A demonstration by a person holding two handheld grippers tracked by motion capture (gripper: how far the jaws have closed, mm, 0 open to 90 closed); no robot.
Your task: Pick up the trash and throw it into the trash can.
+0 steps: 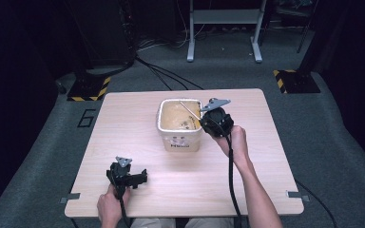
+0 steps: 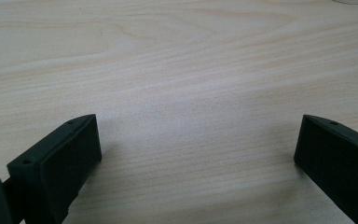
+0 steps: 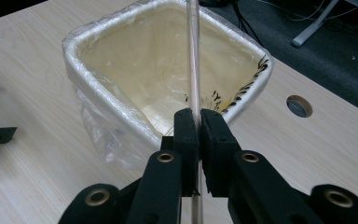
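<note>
A cream square bin (image 1: 180, 140), lined with a clear plastic bag, stands at the middle of the wooden table (image 1: 247, 171). My right gripper (image 1: 203, 115) hovers at the bin's right rim, shut on a thin clear straw (image 1: 190, 108) that slants across the opening. In the right gripper view the straw (image 3: 193, 56) runs straight up from the closed jaws of that gripper (image 3: 199, 122) over the bin's lined rim (image 3: 72, 51). My left gripper (image 1: 144, 177) rests near the table's front left, open, with bare wood between the jaws of the gripper (image 2: 198, 149).
A round cable hole (image 3: 299, 106) is cut in the table beyond the bin. On the grey floor behind the table run black cables (image 1: 164, 76), and a white metal stand (image 1: 223, 28) sits farther back. Yellow-black marked floor plates (image 1: 90, 88) lie at both far corners.
</note>
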